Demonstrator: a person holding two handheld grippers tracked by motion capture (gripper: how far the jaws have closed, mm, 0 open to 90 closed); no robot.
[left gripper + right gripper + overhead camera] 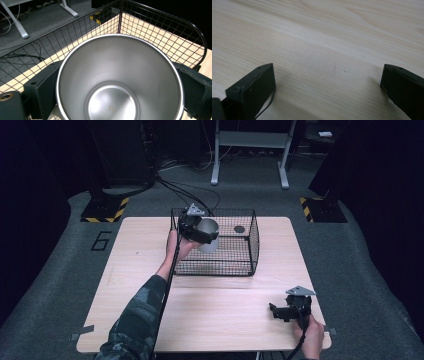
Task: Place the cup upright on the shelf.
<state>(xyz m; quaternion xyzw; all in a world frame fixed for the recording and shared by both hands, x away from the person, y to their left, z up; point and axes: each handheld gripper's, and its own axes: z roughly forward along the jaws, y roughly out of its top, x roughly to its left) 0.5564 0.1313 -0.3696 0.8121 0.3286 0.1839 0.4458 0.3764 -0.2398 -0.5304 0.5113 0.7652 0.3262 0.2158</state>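
Left gripper [200,231] held a steel cup [209,235] over the wire basket [252,251].

In the left gripper view the jaws were clamped on opposite sides of the cup [120,80], mouth toward the camera, basket mesh [160,32] beyond it. The step was judged to be placing the cup inside: it was best lowered clear of the rim and released only once seated. The right gripper [287,311] rested near the bench [220,320] edge, jaws apart and empty.
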